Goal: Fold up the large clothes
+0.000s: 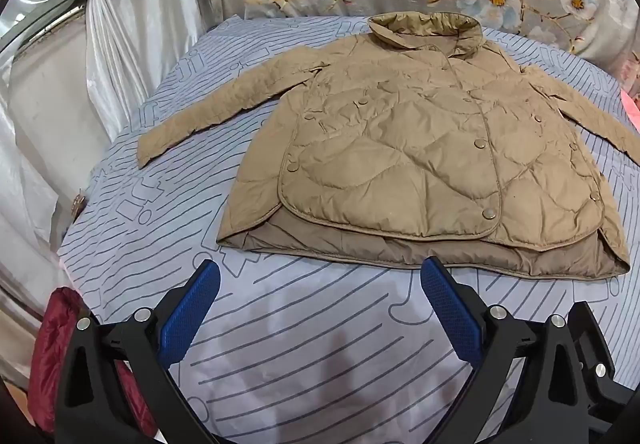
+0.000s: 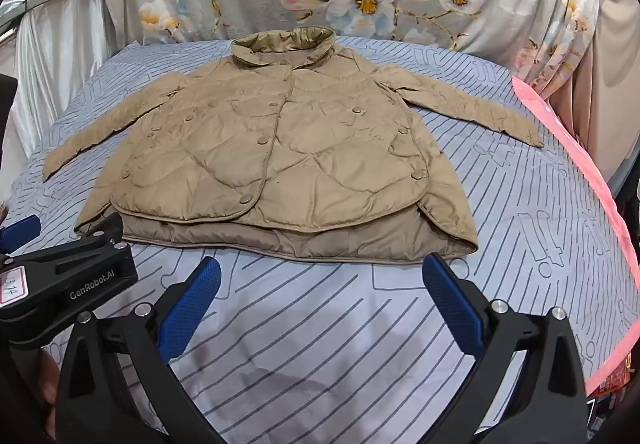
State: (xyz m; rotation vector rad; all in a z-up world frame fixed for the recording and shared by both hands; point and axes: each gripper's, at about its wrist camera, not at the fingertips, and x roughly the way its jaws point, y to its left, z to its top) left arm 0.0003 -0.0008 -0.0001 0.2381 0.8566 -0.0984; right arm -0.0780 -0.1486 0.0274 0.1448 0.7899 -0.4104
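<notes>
Both tools hang spread apart and empty, left tool [image 1: 320, 284] and right tool [image 2: 322, 282], just short of the hem. Jacket [image 1: 420, 148] lies flat on the bed [image 1: 160, 204], buttoned; its right cuff is cut off in the left view.

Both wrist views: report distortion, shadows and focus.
Left wrist view: fisheye bends the striped sheet and vignettes the corners black; soft shadows fall between the open left gripper fingers; the jacket is sharp. Right wrist view: same curvature, a shadow under the open right gripper, no glare.
</notes>
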